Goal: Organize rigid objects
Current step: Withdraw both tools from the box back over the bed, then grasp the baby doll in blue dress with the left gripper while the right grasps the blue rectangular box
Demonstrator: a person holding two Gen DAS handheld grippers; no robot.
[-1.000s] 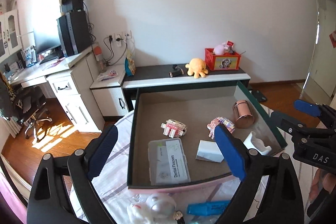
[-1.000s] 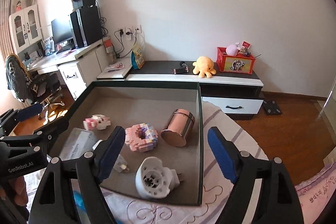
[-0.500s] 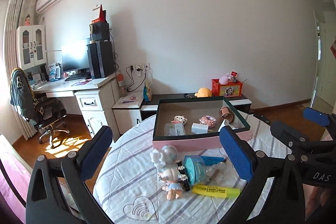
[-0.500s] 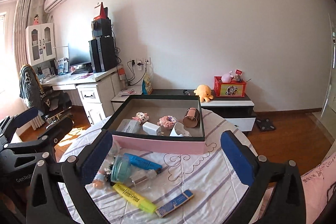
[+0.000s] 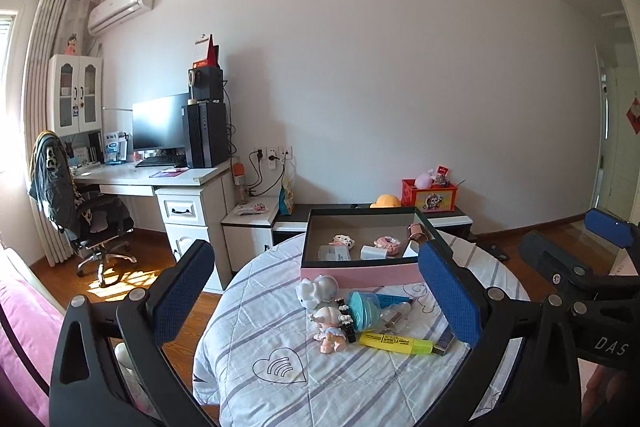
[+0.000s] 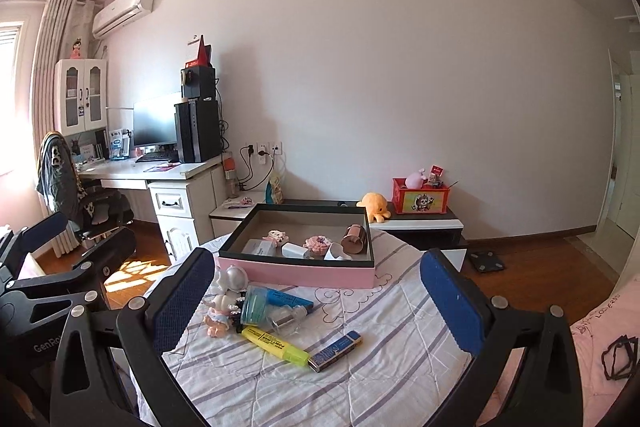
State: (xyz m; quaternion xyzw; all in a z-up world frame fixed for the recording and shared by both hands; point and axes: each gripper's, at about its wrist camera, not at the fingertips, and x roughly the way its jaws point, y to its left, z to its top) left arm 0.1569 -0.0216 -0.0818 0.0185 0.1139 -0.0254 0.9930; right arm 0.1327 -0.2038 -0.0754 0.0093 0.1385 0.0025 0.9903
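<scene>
Both the left gripper (image 5: pixel 316 291) and the right gripper (image 6: pixel 316 297) hang above the tabletop (image 6: pixel 360 379) with fingers spread wide, holding nothing. Nearest lie a yellow highlighter (image 6: pixel 275 343) and a blue eraser (image 6: pixel 335 345); then a doll (image 5: pixel 331 327) and a teal cup (image 6: pixel 253 305); beyond, the pink box (image 6: pixel 298 273) holding a copper tin (image 6: pixel 353 238).

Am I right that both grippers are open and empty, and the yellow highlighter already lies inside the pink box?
Not quite. The yellow highlighter lies on the striped cloth outside the pink box, as the right wrist view shows. The rest holds: the left gripper and right gripper are both open and empty.
</scene>
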